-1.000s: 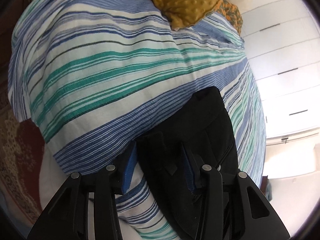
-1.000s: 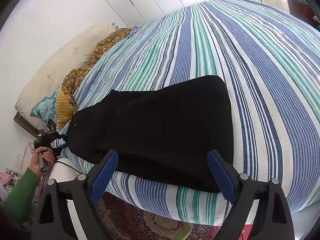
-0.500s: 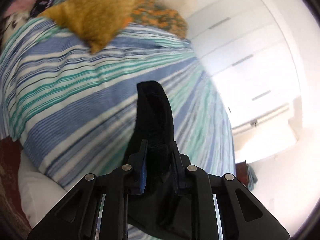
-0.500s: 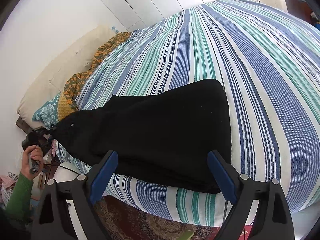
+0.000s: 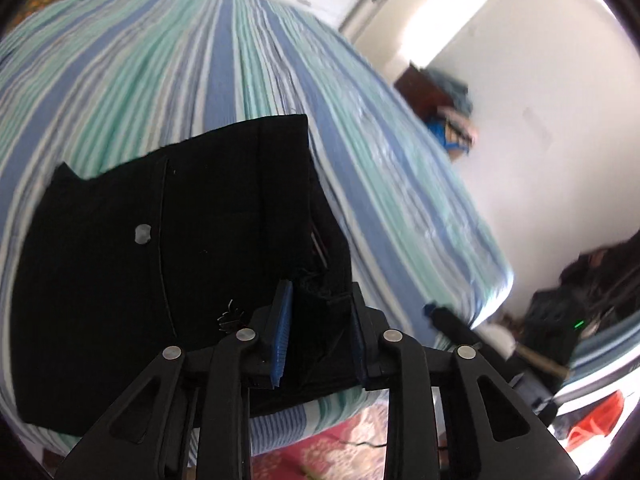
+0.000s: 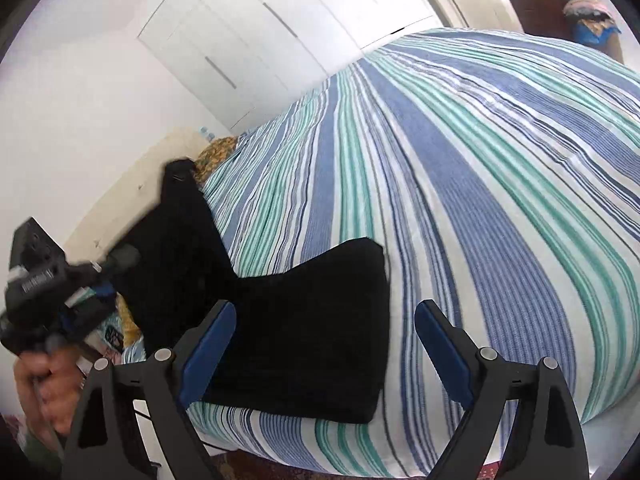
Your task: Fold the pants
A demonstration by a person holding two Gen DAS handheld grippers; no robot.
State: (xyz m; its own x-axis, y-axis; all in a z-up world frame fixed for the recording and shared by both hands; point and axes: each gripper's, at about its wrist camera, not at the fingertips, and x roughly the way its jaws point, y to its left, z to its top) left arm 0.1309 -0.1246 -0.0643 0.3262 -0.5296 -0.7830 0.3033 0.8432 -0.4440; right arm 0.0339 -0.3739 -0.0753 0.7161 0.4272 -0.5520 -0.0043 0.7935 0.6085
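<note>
Left gripper [image 5: 320,320]: fingers [image 5: 282,328] pinch bunched black pants [image 6: 312,320] fabric, jaws just eased wider, cloth between them. Right gripper [image 6: 324,344]: fingers spread wide, grasping nothing, poised above pants. Pants on near edge of striped bed [image 6: 460,160], one end lifted, long axis running from left gripper toward bed's middle.

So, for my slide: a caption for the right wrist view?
Open right gripper over black pants on striped bed; left gripper lifts one end.
</note>
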